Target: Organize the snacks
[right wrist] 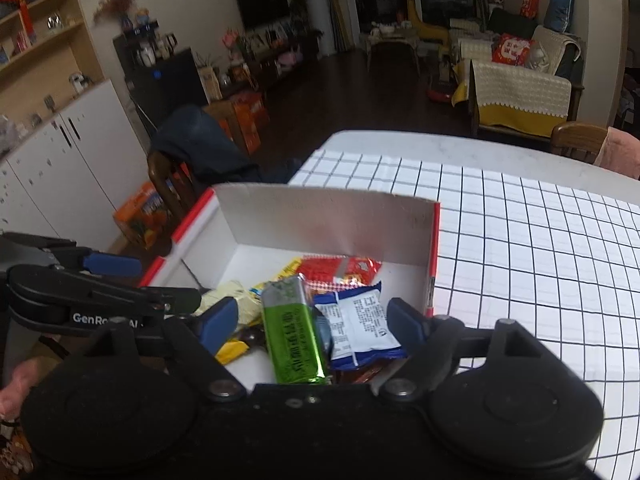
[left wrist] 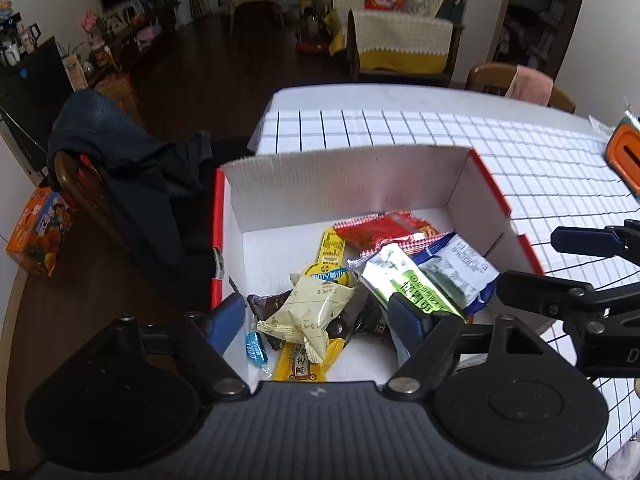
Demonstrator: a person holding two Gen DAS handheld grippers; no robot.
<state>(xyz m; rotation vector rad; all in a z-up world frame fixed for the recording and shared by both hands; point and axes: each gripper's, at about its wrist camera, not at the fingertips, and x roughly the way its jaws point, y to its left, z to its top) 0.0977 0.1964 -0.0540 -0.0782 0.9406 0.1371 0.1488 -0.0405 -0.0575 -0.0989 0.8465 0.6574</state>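
I am holding both tools above the white box (left wrist: 344, 184) with the red rim — the left gripper (left wrist: 320, 316) and the right gripper (right wrist: 310, 320) are both standing wide, gripping nothing. Most of the sorting is looking done to me: the green packet (right wrist: 294, 340), the blue-and-white packet (right wrist: 360, 328), the red packet (left wrist: 380, 228), the yellow bar (left wrist: 332, 252) and the cream packet (left wrist: 312, 312) are all lying heaped inside — nothing loose is showing on the checked cloth (right wrist: 520, 240).
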